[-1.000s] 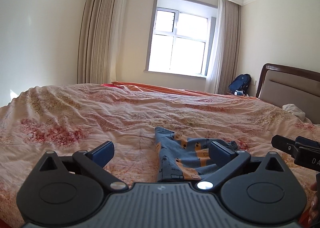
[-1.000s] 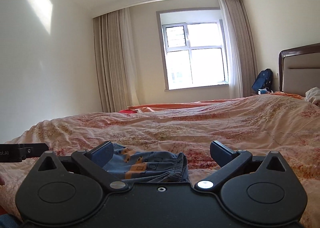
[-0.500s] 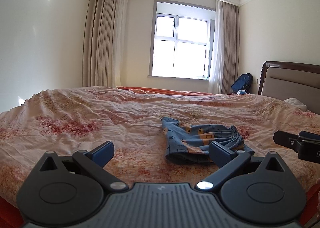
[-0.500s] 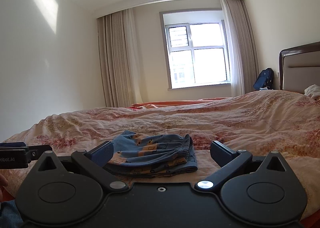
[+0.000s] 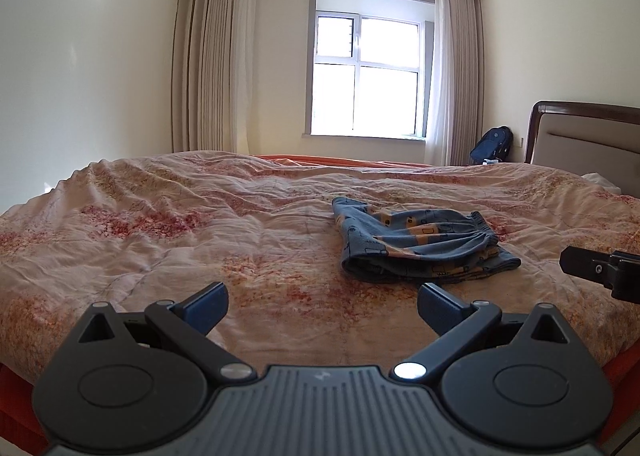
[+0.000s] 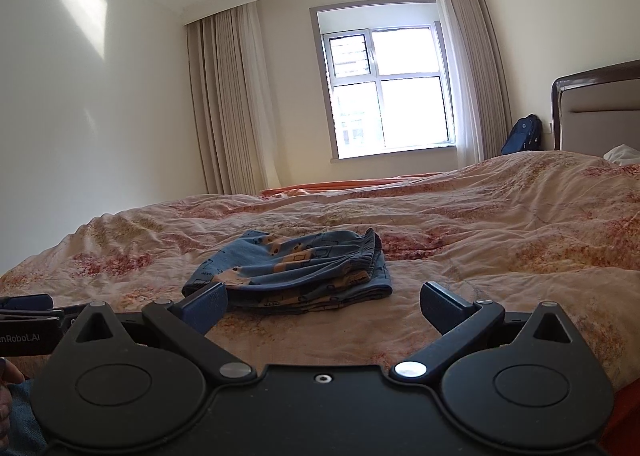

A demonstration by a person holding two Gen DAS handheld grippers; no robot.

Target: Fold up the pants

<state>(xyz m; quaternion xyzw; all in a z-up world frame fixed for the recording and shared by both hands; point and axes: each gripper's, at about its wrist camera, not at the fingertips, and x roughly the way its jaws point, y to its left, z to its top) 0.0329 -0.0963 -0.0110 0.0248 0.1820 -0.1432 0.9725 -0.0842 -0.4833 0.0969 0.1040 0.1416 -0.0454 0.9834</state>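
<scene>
Folded blue pants (image 5: pixel 424 248) lie on the bed (image 5: pixel 200 224); my left tool (image 5: pixel 322 306) and right tool (image 6: pixel 324 306) gape wide, empty.

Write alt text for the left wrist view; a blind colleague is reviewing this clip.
Folded blue patterned pants lie on a floral bedspread, just beyond the open, empty left claw. The right claw's tip enters from the right edge; a curtained window is behind.

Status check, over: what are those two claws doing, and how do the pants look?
Left gripper open, empty. Right gripper open, empty. Pants folded on bed. Nothing in the way.
</scene>
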